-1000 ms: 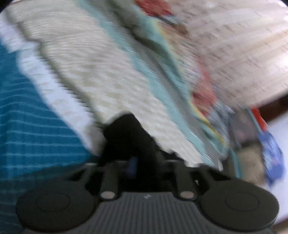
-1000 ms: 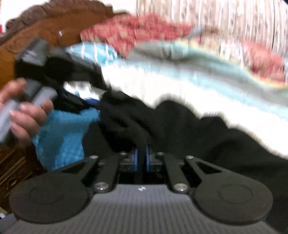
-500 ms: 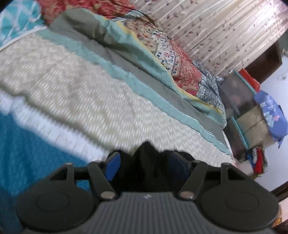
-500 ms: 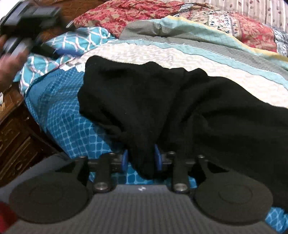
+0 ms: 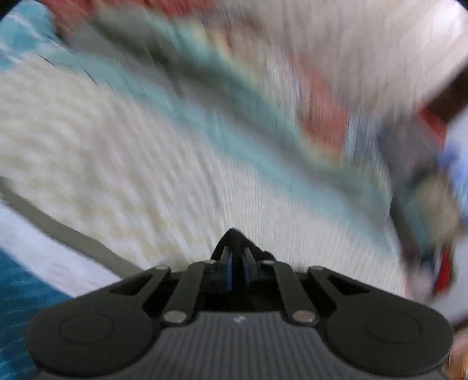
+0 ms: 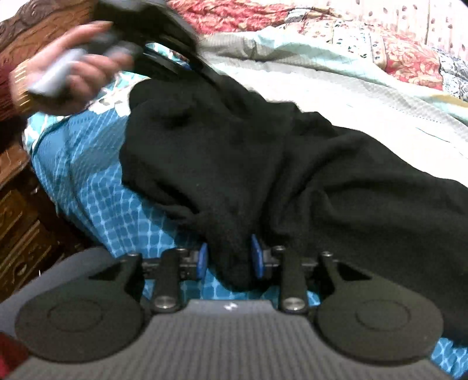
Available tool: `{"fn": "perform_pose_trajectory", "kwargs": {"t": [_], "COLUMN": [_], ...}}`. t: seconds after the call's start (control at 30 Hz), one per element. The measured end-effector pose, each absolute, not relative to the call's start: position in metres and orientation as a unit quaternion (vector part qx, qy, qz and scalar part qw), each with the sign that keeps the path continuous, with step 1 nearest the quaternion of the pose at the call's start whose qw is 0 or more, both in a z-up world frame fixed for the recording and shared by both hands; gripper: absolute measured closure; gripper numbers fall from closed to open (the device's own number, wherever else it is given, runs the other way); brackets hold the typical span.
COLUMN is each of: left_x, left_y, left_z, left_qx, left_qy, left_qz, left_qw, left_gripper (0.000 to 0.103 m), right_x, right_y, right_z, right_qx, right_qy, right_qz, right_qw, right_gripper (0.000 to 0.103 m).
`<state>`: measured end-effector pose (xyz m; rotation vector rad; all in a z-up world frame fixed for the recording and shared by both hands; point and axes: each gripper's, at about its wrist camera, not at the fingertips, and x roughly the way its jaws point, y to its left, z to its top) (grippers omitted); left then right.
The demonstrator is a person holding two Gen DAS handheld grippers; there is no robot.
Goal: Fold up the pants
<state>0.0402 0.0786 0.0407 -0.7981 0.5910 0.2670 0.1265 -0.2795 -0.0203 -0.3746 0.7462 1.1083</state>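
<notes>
Blur hides bedding — left gripper (image 5: pixel 237 270) pinches pants (image 6: pixel 263 175); right gripper (image 6: pixel 228 261) gapes around them.

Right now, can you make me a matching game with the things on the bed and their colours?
Things:
1. pants
2. sheet under the pants
3. quilt at the far side of the bed
4. headboard

Colours:
A. brown carved wood
B. black
C. red with flowers
D. blue with a pale grid of squares

Pairs: 1-B, 2-D, 3-C, 4-A

Bonus: the right gripper has a fold of the pants between its open jaws.
</notes>
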Motion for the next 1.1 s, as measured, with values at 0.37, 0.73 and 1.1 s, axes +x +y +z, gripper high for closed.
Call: {"fn": "perform_pose_trajectory", "kwargs": {"t": [0.37,0.73,1.1], "left_x": [-0.019,-0.012,-0.059], "left_y": [0.096,0.055,0.051], "left_z": [0.002,-0.008,0.012], "left_qx": [-0.439,-0.48,-0.375], "left_qy": [0.304,0.384,0.384], "left_qz": [0.232,0.138,0.216], "left_qw": [0.813,0.777,0.816], "left_gripper": [0.048,0.079,0.083], "right_x": [0.132,0.127,0.1], "right_y": [-0.27,-0.258,-0.216], "right_z": [-0.016,-0.008,0.002], "right_qx": [-0.139,-0.129,-0.193], "right_qy": [0.355,0.318,0.247], "right_qz": [0.51,0.557,0.581], "right_qw": [0.771,0.756,0.751], "right_gripper": [0.055,0.066,0.068]}}
